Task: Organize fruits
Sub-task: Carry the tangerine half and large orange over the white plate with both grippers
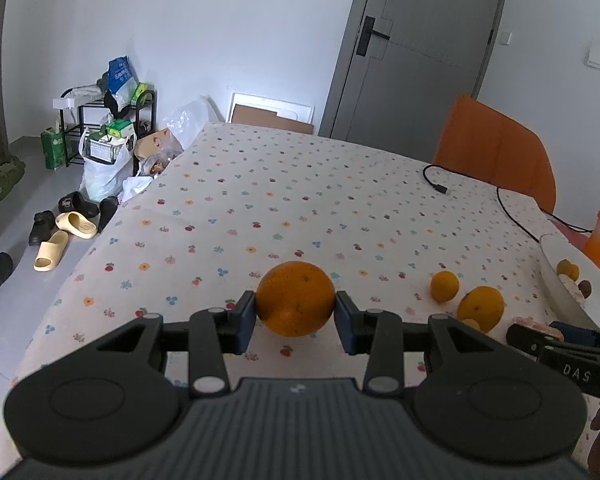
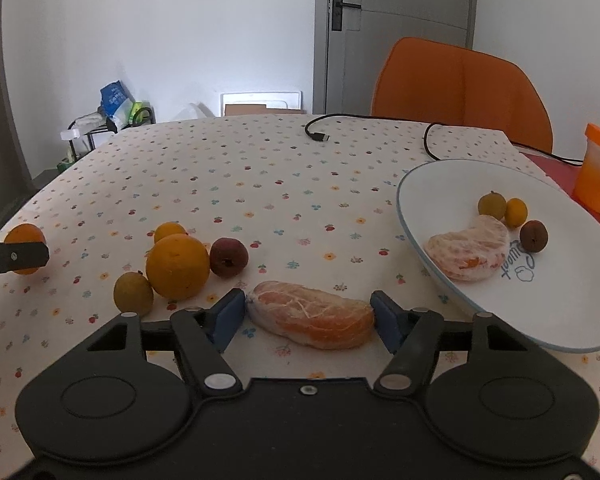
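1. Done so far: the white shallow plate with a blue rim, at the right of the right wrist view, carries one peeled citrus segment, two small yellow-green fruits and one small dark red fruit.
2. Left to do: on the floral-print cloth surface, left of centre, lie a large orange, a smaller orange behind it, a dark red fruit and a small green-yellow fruit.
3. The left gripper has its jaws clenched on a round orange, one pad on each side, at centre frame of the left wrist view.
4. The right gripper brackets a second peeled citrus segment at lower centre. Its jaws stand close at both ends; firm pressure cannot be confirmed.
5. Judgement: roughly half the fruit remains off the plate.
6. Readable writing: blue script on the plate, seen inverted, probably "Sweet"; "DAS" on the black gripper body at the right edge of the left wrist view.
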A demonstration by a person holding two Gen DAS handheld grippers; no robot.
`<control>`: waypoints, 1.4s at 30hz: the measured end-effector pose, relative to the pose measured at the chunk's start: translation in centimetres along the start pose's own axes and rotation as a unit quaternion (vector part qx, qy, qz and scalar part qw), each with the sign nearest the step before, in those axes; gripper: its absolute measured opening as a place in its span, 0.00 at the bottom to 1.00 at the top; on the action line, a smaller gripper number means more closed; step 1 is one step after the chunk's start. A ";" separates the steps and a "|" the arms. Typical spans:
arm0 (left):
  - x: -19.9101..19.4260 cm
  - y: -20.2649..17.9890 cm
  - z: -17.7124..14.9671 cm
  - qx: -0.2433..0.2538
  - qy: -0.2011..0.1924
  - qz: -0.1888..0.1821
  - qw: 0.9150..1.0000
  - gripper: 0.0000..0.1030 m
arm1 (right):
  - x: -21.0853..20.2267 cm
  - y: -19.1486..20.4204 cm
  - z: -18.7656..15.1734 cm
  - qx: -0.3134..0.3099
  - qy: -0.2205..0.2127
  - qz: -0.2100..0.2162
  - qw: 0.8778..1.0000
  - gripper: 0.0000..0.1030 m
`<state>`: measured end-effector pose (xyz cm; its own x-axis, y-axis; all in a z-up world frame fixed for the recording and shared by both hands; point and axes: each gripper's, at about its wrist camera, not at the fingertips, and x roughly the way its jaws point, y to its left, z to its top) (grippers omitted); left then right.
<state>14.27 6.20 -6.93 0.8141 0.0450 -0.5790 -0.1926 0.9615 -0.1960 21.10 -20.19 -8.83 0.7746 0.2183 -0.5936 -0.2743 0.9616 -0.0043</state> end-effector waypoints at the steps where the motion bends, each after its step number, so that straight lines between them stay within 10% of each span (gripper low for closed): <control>1: -0.3 -0.2 0.0 0.000 -0.003 0.000 1.000 0.39 | -0.2 -0.2 0.0 0.003 -0.002 0.003 1.000 0.63; 42: -6.6 -12.1 -1.7 0.076 -0.071 -0.078 0.991 0.39 | -9.6 -8.0 -1.1 0.042 -0.100 0.023 0.994 0.63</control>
<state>10.33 -6.14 -2.06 0.8982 -0.0811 -0.4320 0.0186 0.9890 -0.1470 15.23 -30.20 -3.96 0.8627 0.2820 -0.4198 -0.2689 0.9588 0.0915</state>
